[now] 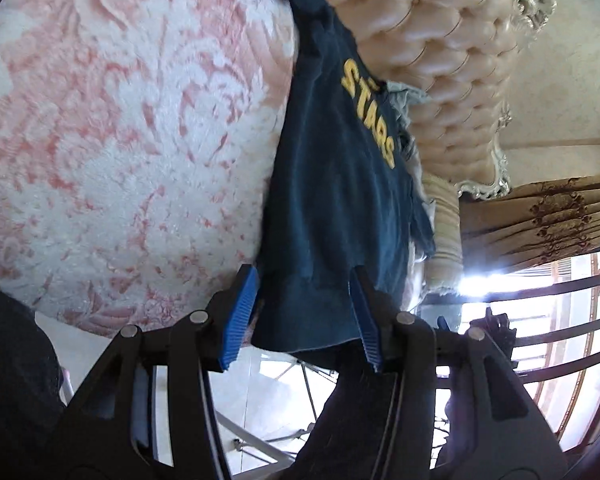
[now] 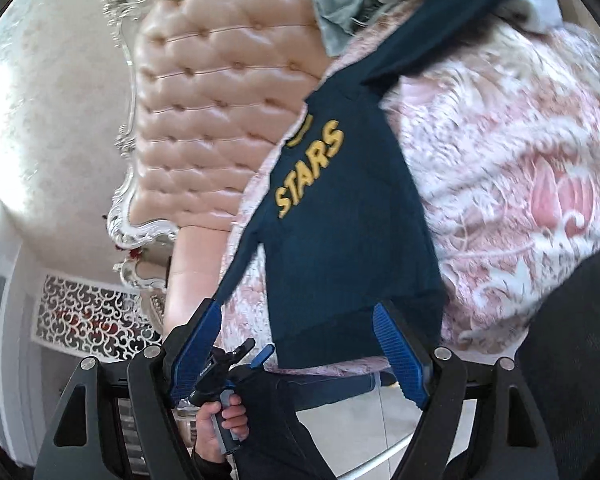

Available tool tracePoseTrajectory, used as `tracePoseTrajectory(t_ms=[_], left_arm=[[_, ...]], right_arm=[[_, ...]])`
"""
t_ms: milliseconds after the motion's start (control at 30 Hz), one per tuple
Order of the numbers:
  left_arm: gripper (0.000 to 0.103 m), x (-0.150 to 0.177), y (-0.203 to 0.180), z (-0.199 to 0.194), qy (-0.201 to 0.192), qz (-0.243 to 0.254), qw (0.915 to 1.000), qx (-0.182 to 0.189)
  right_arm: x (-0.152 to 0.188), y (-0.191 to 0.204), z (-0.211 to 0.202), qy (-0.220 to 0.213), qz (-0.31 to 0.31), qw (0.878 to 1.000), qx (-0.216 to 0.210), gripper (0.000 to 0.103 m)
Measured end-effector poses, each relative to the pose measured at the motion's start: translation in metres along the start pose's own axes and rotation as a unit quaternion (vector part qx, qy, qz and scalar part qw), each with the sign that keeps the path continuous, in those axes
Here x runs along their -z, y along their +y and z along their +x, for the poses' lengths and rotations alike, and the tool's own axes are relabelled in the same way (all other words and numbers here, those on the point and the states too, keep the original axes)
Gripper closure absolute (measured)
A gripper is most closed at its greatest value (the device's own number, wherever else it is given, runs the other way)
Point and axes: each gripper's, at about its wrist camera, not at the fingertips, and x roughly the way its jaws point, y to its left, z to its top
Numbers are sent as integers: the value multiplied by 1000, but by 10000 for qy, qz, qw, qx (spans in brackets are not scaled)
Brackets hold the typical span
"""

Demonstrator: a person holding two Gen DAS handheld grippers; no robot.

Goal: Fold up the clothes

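A person's two handheld grippers frame the near hem of a dark teal sweatshirt laid on a bed. The left gripper stands about half open; its blue ribbed fingers bracket the hem, one on each side, with no clear pinch visible. The right gripper stands wide, the hem lying just ahead between its fingers, nothing gripped. Seen from the right wrist, the person's hand grasps the left tool's handle. The garment's long axis runs away from both grippers toward the headboard, yellow "STARS" lettering across the chest. The knit looks soft and limp; the pink-and-white bedspread is plush and patterned. Beyond lie crumpled grey clothes against tufted, glossy padding.
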Motion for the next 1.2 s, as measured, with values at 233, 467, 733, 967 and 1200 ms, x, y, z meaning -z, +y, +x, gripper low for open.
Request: tracePoseTrajectory(t_ms=[233,467,733,967,1200], left_arm=[[53,8,-3,25,465,283,9984,-123],[83,6,2,32,565,187,9982,-94],[83,5,9,29,555,27,9985,-26],[82,5,12,26,553,-54,9984,42],[92,9,-10,22,550,313,9980,4]], right_arm=[[7,-11,21,272,-57,9951,946,23],[14,-37,51,622,93,9867,1501,23],[22,-50,68,821,110,9840,1578,23],[21,-51,72,711,91,9877,1388,39],[20,-29,60,538,-323,9897,1283,93]])
